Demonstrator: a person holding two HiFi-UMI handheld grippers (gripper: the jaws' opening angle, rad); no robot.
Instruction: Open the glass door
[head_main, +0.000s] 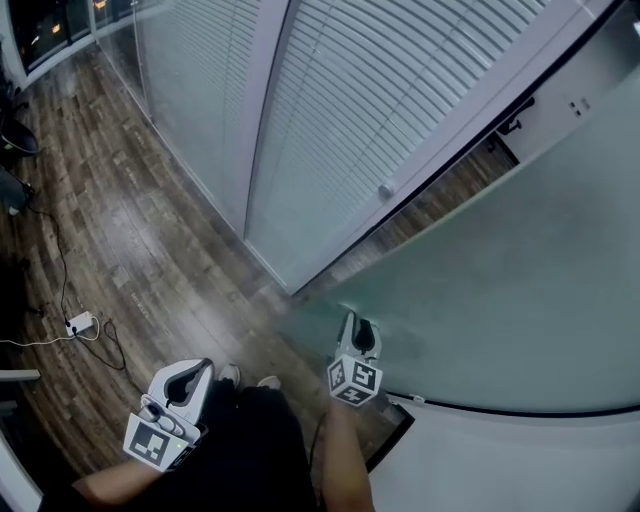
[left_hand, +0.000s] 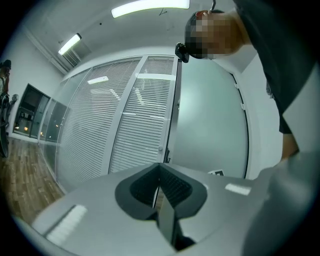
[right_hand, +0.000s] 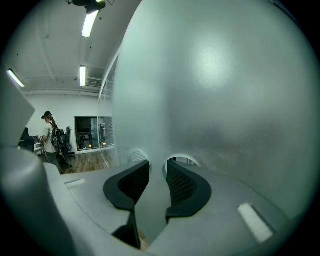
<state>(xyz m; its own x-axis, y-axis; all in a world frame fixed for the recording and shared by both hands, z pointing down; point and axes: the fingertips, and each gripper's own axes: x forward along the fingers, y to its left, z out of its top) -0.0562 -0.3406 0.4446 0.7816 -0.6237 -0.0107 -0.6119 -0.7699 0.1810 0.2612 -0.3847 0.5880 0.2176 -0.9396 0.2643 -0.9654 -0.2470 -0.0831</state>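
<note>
One glass door (head_main: 500, 290): frosted, pale grey-green, a dark line along its rim. It stands swung off the blinds wall (head_main: 330, 110), with a wedge of wood floor (head_main: 430, 205) showing between them. My right gripper (head_main: 357, 335) is on the door's free edge, near the foot of the blinds wall. Its jaws are partway apart with the pane between them and the pads against the glass. My left gripper (head_main: 190, 372) hangs well out from the blinds wall and apart from the door, its jaws together and nothing in them.

Counts: one door, two grippers, one power strip (head_main: 80, 322) with its cable on the floor out from the blinds wall, two shoe tips (head_main: 230, 375).

Only the head view shows the power strip and shoes. Only the right gripper view shows a standing person (right_hand: 47, 132) far past the blinds wall, plus three ceiling lights (right_hand: 90, 22). The left gripper view shows two lights and the door upright beside the blinds wall.
</note>
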